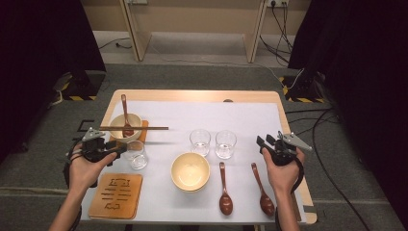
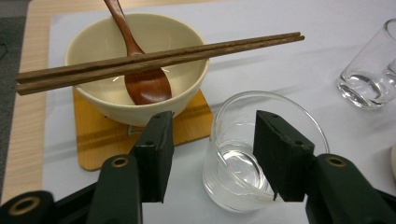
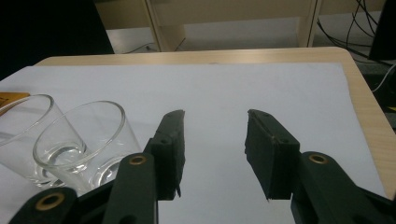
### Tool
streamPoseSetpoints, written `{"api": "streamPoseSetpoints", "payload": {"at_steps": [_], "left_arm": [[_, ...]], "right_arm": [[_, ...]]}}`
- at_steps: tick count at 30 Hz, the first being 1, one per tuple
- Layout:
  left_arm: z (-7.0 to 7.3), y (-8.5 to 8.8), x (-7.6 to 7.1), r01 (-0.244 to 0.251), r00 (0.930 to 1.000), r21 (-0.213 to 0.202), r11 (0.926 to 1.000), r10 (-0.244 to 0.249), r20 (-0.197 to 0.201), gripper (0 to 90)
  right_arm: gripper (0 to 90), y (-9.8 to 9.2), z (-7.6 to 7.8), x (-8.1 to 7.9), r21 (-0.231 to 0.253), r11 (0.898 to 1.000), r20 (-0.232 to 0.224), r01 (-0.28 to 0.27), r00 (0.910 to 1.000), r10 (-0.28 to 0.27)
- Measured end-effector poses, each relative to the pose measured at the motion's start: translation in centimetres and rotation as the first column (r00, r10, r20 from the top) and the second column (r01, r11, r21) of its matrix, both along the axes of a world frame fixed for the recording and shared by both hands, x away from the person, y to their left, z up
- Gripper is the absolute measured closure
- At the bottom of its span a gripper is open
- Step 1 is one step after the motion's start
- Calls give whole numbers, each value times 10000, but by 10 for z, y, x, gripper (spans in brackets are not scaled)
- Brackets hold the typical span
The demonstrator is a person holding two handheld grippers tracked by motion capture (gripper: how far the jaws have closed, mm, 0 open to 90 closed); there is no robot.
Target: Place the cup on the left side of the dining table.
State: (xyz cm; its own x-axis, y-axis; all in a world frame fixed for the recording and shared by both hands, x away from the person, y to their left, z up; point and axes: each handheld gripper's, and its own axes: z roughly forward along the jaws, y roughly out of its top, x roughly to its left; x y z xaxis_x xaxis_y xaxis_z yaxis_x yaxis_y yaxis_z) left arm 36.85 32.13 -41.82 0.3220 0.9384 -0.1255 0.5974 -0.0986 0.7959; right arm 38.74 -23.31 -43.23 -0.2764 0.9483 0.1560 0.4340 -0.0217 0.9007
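Nearest, taking the empty bowl (image 1: 190, 171) as landmark: two wooden spoons (image 1: 225, 189) lie just right of it, bowls toward the person, the second (image 1: 262, 190) further right. A wooden coaster (image 1: 116, 195) with a cut-out pattern lies well left of it, at the near edge of the white mat (image 1: 240, 113).

Left gripper (image 1: 114, 150): left of the bowl, jaws apart, nothing pressed. In the left gripper view a glass (image 2: 252, 149) stands upright on the mat partly between the jaws; the right jaw seems to sit against or inside its rim, though the angle leaves that unsure. That glass (image 1: 136, 155) is just left of the bowl.

Right gripper (image 1: 265, 140): well right of the bowl, jaws apart and empty, over bare mat.

Beyond the bowl: two more glasses (image 1: 200, 142), side by side (image 1: 225, 144), upright.

Far left of the bowl: a second bowl (image 1: 125, 126) on an orange coaster (image 2: 95, 140), with a spoon (image 2: 140, 77) resting inside and chopsticks (image 2: 154, 58) laid across its rim.

Table (image 1: 192, 95): wood, mat over most of it.
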Motion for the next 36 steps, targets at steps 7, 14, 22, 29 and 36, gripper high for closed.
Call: {"api": "streamPoseSetpoints", "payload": {"at_steps": [7, 14, 22, 29, 36], "left_arm": [[1, 6, -15, -143, 9995, -16, 9999, 143, 282, 442], [-6, 18, -29, -401, 9983, -21, 9992, 402, 433, 428], [-17, 31, -41, -706, 9931, -161, 9974, 718, 932, 421], [-32, 43, -53, -1103, 9889, -366, 9932, 1133, 966, 415], [-51, 53, -62, -1412, 9866, -542, 9885, 1450, 747, 414]], "right_arm": [[572, -1, 0, 0, 6, 10000, 5, 6, 10000, -6], [567, -1, 0, 0, 6, 10000, 3, 23, 10000, -23], [565, -1, 0, 0, 3, 10000, 16, 38, 10000, -38], [564, -1, 1, -1, 16, 10000, 8, 32, 10000, -32], [563, -1, 0, -1, 9, 10000, 23, 42, 10000, -42]]}}
